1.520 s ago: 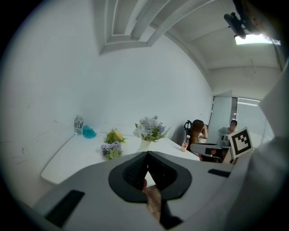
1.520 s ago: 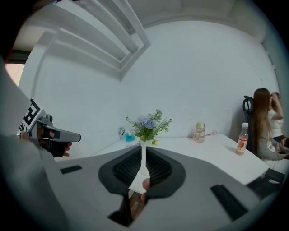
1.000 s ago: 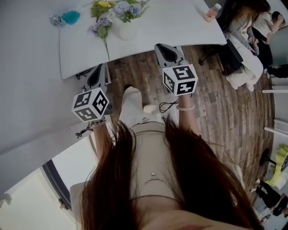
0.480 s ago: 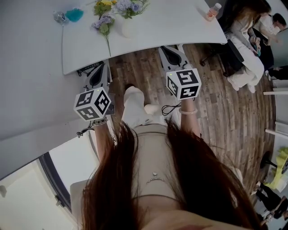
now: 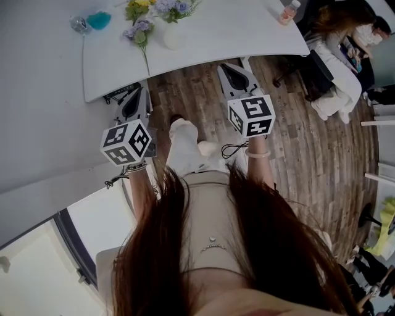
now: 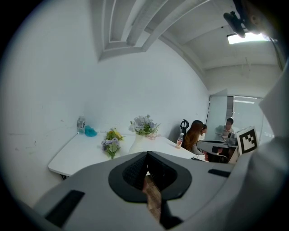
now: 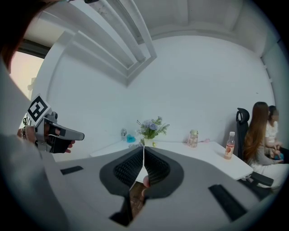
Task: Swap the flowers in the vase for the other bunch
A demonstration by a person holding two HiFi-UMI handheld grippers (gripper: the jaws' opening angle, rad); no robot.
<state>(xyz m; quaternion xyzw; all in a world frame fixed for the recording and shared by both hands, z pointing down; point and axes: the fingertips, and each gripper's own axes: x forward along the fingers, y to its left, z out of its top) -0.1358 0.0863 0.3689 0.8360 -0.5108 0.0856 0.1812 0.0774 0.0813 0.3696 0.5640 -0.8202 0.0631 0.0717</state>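
Two claws, both clamped shut with nothing in them. In the head view the left claw (image 5: 137,95) sits centre left and the right claw (image 5: 227,66) a bit higher, right of centre. Both are over the wooden floor (image 5: 308,148), tips pointing up toward the near edge of the white bench (image 5: 247,34) that runs along the top of the frame. In the left gripper view the jaws are pressed together and empty, and it's the same in the right gripper view.

The white vase (image 5: 173,37) stands on the bench at top centre with pale purple flowers (image 5: 174,7) and some greenery in it. The other bunch (image 5: 139,32), yellow and purple, lies flat just left of the vase, stem toward the near edge.

At the bench's upper left there's a teal thing (image 5: 99,22) beside a small clear container (image 5: 78,26). A bottle (image 5: 287,13) of orange drink is at upper right, with people (image 5: 345,37) seated beyond it.
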